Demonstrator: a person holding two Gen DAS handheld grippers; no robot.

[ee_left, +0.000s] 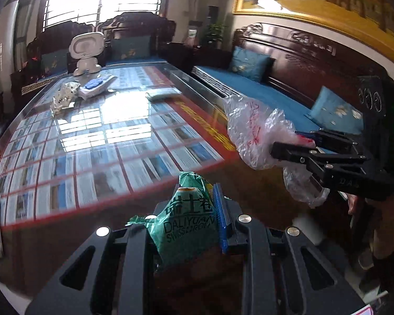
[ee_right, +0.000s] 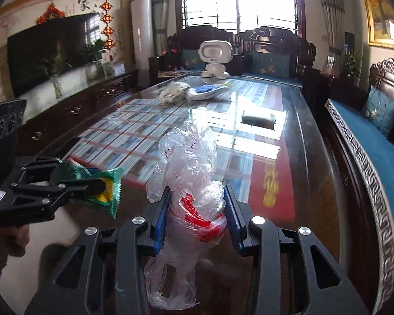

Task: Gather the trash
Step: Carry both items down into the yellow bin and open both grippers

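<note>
A green snack wrapper [ee_left: 189, 225] printed with "Daliyuan Swiss Roll" sits between the blue pads of my left gripper [ee_left: 197, 204], which is shut on it. My right gripper [ee_right: 197, 191] is shut on a crumpled clear plastic bag [ee_right: 189, 152] with red bits inside. Both are held above the near end of the glass-topped table [ee_right: 310, 173]. In the left wrist view the right gripper [ee_left: 286, 143] reaches in from the right with the bag [ee_left: 252, 128]. From the right wrist view, the left gripper [ee_right: 97, 181] shows at the left, holding the wrapper [ee_right: 110, 183].
Far down the table lie a crumpled pale wrapper [ee_left: 64, 97], a white packet with a blue item [ee_left: 96, 86], a flat white packet [ee_left: 161, 95] and a white robot toy [ee_left: 86, 52]. A blue-cushioned wooden sofa [ee_left: 270, 94] runs along the right. A dark cabinet with a TV [ee_right: 47, 52] stands left.
</note>
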